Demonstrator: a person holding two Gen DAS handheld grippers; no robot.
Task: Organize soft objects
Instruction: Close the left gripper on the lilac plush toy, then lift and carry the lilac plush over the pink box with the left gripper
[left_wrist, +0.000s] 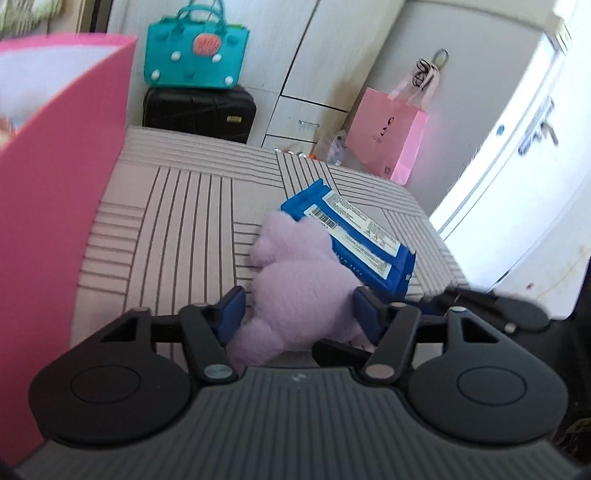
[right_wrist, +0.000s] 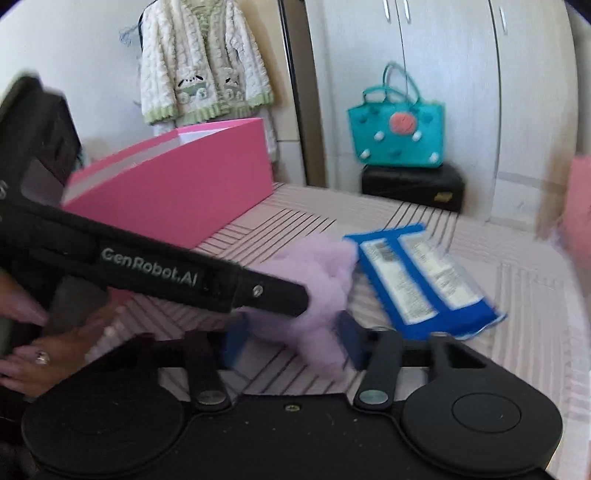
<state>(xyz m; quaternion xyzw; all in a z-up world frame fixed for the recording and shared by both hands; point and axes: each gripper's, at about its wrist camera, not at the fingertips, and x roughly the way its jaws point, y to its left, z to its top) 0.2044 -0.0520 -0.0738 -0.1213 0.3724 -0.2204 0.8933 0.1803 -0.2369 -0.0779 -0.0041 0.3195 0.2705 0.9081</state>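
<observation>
Plush toy: I saw the lilac plush toy (left_wrist: 295, 280) lying on the striped bed cover (left_wrist: 177, 206), touching the blue wipes pack (left_wrist: 354, 236).
Left gripper (left_wrist: 301, 310): I had it clenched on the toy's body.
Right gripper (right_wrist: 291, 338): I had it grasping the same toy.
Pink box (right_wrist: 192, 188): it stood near, on the bed.

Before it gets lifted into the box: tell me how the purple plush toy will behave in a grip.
The purple plush toy looks fluffy and stuffed, so it will likely squash between pads and feel light. Its limbs would probably flop. The fuzzy surface should resist slipping, unlike the glossy blue packet beside it.
</observation>
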